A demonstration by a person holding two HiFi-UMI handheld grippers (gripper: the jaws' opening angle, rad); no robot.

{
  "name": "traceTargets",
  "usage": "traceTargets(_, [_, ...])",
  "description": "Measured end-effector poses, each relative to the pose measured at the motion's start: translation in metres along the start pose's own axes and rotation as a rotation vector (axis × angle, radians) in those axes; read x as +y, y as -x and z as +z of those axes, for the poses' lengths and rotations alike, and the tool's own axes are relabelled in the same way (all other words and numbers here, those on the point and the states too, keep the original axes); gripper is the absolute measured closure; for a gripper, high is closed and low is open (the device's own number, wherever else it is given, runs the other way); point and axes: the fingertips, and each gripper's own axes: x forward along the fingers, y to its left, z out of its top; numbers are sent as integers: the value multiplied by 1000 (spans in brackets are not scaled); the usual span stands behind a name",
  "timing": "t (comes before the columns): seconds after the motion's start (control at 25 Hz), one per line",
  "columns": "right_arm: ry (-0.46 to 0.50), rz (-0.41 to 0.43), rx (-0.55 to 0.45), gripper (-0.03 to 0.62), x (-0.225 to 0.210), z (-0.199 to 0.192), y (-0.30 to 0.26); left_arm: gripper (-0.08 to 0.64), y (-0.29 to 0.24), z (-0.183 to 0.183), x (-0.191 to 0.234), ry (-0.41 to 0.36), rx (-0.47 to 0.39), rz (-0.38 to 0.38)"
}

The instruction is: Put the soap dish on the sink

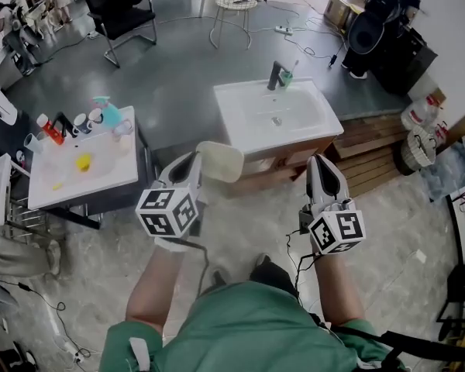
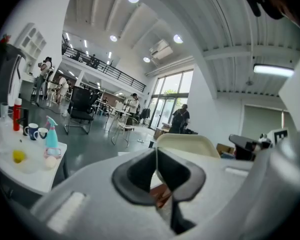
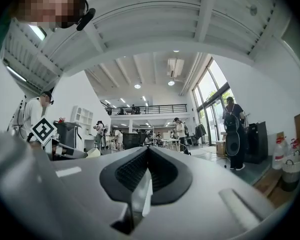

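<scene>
A cream soap dish (image 1: 220, 162) is held in the air by its edge, with my left gripper (image 1: 192, 163) shut on it. It hangs in front of the white sink (image 1: 310, 118), short of the near rim. The sink carries a black faucet (image 1: 276, 74) and a green cup (image 1: 287, 78) at its back edge. In the left gripper view the soap dish (image 2: 187, 144) rises just beyond the closed jaws of the left gripper (image 2: 156, 160). My right gripper (image 1: 320, 163) is shut with nothing in it, in front of the sink's right corner. The right gripper (image 3: 147, 156) shows jaws pressed together.
A white table (image 1: 108, 178) at the left holds a blue spray bottle (image 1: 108, 111), cups and a red bottle (image 1: 49, 129). Wooden pallets (image 1: 376, 146) lie right of the sink cabinet. A black chair (image 1: 120, 10) and a round wire stool (image 1: 234, 6) stand farther back. Cables run across the floor.
</scene>
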Motion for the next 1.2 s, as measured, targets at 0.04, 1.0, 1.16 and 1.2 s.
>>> traceTargets(0.04, [3,-4,3,595,0,-2,-1,552,-2,0,4,8,-2,1])
traceTargets(1.0, [-112,71,9,595,-146,-35,-149,551,-188,14,30,21,54,130])
traceTargets(1.16, [-133,79,6,595,-179,-34,-163,551,-216,15,27,33,52,161])
traceTargets(1.2, [-136,77,3,595,-188,-33,-165,551,-221,16,25,23,53,168])
